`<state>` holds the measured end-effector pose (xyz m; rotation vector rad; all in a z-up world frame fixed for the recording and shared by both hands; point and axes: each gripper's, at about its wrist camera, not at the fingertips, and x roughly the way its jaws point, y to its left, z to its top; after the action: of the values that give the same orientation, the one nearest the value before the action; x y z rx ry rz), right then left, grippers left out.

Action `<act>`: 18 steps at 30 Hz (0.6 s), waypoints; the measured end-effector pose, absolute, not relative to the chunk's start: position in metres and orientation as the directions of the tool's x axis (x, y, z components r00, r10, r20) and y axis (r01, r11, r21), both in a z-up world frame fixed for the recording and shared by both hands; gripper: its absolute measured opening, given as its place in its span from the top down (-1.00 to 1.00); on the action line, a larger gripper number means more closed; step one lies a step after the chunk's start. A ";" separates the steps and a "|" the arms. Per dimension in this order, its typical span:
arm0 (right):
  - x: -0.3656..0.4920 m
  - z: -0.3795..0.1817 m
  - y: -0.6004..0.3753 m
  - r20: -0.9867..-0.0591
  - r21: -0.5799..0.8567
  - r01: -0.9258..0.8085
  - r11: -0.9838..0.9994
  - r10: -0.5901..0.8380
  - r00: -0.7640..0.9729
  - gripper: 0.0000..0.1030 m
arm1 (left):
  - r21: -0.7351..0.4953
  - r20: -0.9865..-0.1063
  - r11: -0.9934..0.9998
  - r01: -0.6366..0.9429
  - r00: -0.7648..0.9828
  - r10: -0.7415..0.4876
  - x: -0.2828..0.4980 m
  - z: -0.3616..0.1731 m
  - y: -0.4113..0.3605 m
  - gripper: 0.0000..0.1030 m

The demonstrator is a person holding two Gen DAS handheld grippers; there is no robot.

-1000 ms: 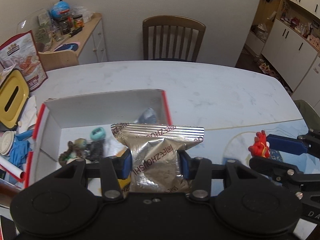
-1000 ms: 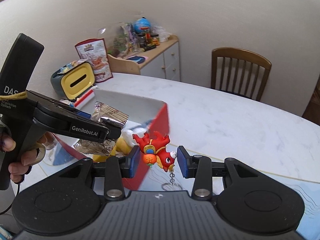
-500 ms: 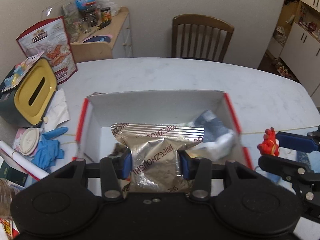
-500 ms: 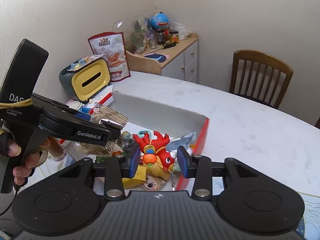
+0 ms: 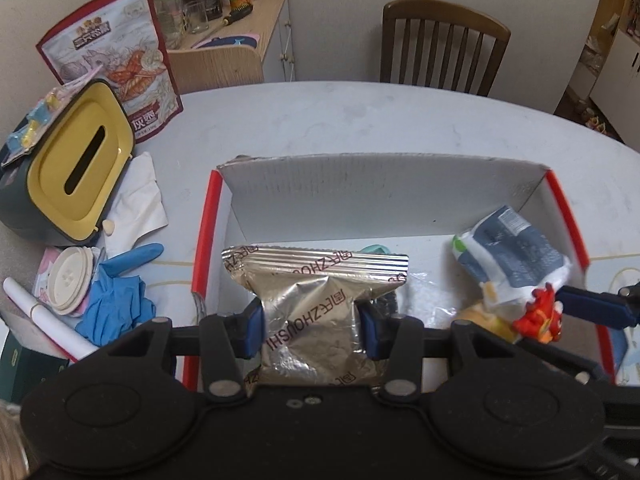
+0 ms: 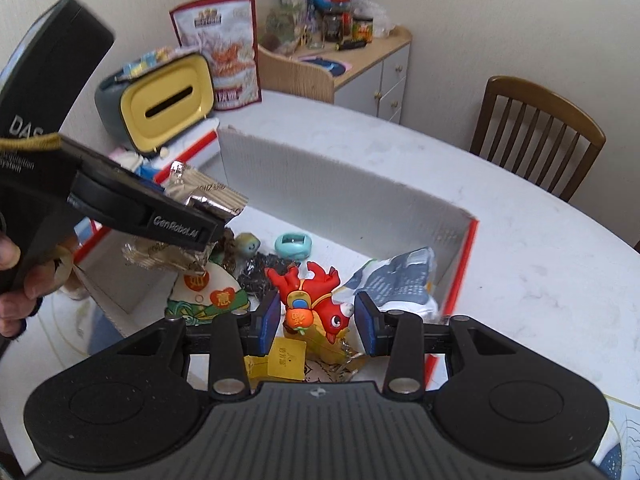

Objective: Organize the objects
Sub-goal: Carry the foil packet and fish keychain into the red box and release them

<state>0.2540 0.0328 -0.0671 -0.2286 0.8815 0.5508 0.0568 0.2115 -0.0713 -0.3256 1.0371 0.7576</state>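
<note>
My left gripper hangs level over the left half of the red-edged box, clamping a silver snack packet. Over the box's right half, my right gripper pinches a red toy keychain.

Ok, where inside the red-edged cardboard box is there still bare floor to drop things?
Bare floor runs along the grey back wall of the red-edged cardboard box, beyond the teal toy. The near side is crowded: crumpled blue-white packet, yellow tag, green-trimmed pouch.
</note>
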 end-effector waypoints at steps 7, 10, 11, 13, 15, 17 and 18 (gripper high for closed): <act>0.257 -0.087 0.050 -0.810 0.014 -0.561 0.828 0.338 0.479 0.23 | 0.108 -0.885 0.724 -0.682 0.266 0.383 0.065 -0.089 0.218 0.12; 0.255 -0.093 0.054 -0.819 -0.004 -0.572 0.820 0.325 0.472 0.23 | 0.110 -0.887 0.726 -0.678 0.262 0.379 0.066 -0.093 0.220 0.12; 0.254 -0.095 0.055 -0.820 -0.016 -0.576 0.817 0.319 0.475 0.23 | 0.110 -0.888 0.727 -0.677 0.262 0.378 0.066 -0.095 0.221 0.12; 0.253 -0.098 0.056 -0.822 -0.027 -0.580 0.814 0.312 0.476 0.23 | 0.118 -0.889 0.731 -0.672 0.257 0.380 0.066 -0.099 0.221 0.12; 0.254 -0.099 0.057 -0.826 -0.021 -0.577 0.816 0.311 0.470 0.23 | 0.126 -0.893 0.735 -0.666 0.247 0.377 0.067 -0.104 0.221 0.12; 0.255 -0.099 0.056 -0.827 -0.015 -0.580 0.814 0.317 0.465 0.21 | 0.126 -0.896 0.736 -0.665 0.242 0.372 0.069 -0.107 0.221 0.12; 0.254 -0.098 0.056 -0.826 -0.012 -0.582 0.813 0.319 0.464 0.21 | 0.126 -0.897 0.736 -0.665 0.240 0.370 0.069 -0.109 0.221 0.11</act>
<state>0.2544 0.0557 -0.0984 -0.3124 0.9363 0.5643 0.0691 0.2207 -0.1087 -0.3076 1.1222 0.7234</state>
